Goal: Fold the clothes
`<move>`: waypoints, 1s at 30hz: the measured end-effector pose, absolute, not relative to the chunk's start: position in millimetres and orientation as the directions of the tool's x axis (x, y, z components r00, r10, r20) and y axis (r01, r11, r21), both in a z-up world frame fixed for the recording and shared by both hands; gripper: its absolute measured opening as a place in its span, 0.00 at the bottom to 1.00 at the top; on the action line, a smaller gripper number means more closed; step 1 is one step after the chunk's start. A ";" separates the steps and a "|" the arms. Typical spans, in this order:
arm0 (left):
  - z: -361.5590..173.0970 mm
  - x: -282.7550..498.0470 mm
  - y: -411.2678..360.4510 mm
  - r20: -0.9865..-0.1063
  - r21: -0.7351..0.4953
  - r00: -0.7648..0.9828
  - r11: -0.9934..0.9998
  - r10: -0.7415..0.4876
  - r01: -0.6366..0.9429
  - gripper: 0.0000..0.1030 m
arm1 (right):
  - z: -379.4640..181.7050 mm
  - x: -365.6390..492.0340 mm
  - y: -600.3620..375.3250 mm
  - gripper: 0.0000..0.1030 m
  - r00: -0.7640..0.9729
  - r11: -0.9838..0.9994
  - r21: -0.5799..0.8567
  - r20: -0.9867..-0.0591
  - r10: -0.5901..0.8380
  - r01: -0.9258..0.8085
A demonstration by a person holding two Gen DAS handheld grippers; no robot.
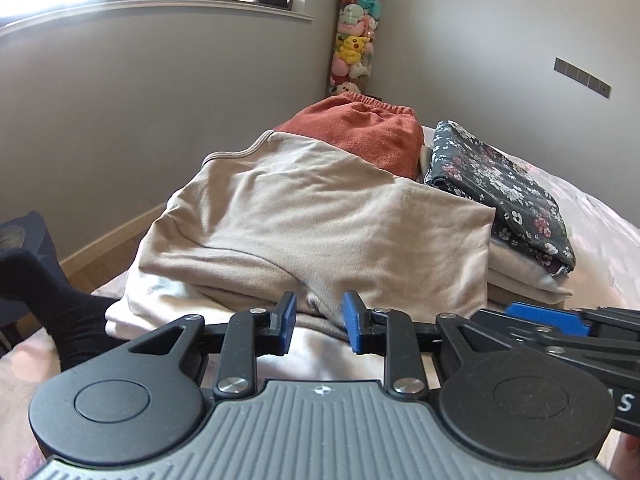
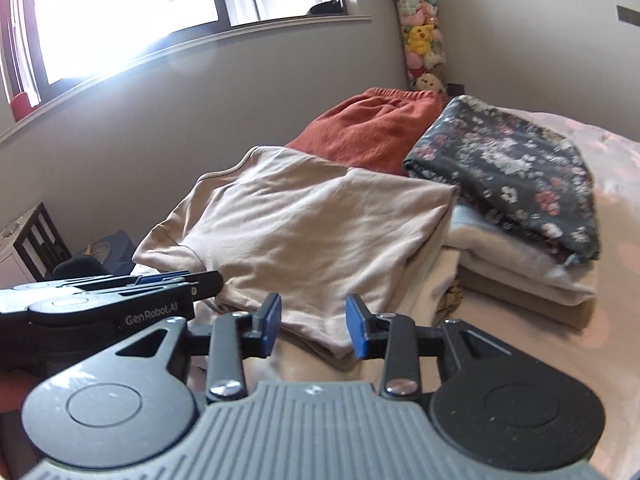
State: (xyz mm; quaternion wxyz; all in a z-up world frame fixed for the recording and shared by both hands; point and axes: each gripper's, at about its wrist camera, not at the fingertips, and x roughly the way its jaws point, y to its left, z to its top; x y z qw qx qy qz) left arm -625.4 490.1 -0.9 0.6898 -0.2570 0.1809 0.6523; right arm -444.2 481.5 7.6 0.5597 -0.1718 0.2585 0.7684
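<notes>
- The left gripper (image 1: 319, 322) has its blue-padded jaws partly apart. The near edge of the folded beige garment (image 1: 320, 216) sits in the gap, and the pads do not press on it.
- The right gripper (image 2: 313, 326) stands a little wider. The near corner of the same beige garment (image 2: 304, 236) lies between its pads, and they do not pinch it either.
- The two grippers are side by side at the near edge of the pile. Each shows in the other's view: the right one at the right margin (image 1: 560, 322), the left one at the left margin (image 2: 120, 296).
- The beige garment lies folded on top of pale folded fabric (image 1: 132, 312) on the bed (image 1: 600, 232).
- Behind it is a rust-orange garment (image 1: 360, 132) with an elastic waistband.
- To the right, a dark floral garment (image 1: 500, 184) tops a stack of cream and tan folded pieces (image 2: 520, 272).
- A clear tube of plush toys (image 1: 354, 40) stands in the corner of the room.
- A window (image 2: 160, 0) is set in the grey wall on the left.
- A dark sock-clad foot (image 1: 40, 280) shows at the left edge of the left wrist view.
</notes>
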 end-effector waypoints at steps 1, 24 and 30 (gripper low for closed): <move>2.7 -624.2 485.7 -0.579 -0.111 0.068 0.004 0.812 -0.994 0.33 | 11.5 -441.4 476.2 0.44 -0.309 -0.230 0.210 -0.552 0.775 -0.950; 52.1 -579.9 367.6 -0.523 -0.072 -0.013 -0.060 0.853 -0.996 0.71 | 76.9 -406.7 360.1 0.74 -0.257 -0.165 0.229 -0.465 0.847 -0.959; 54.4 -565.7 339.9 -0.529 -0.035 -0.034 -0.062 0.848 -0.998 0.76 | 75.0 -400.4 330.6 0.77 -0.236 -0.151 0.214 -0.462 0.855 -0.965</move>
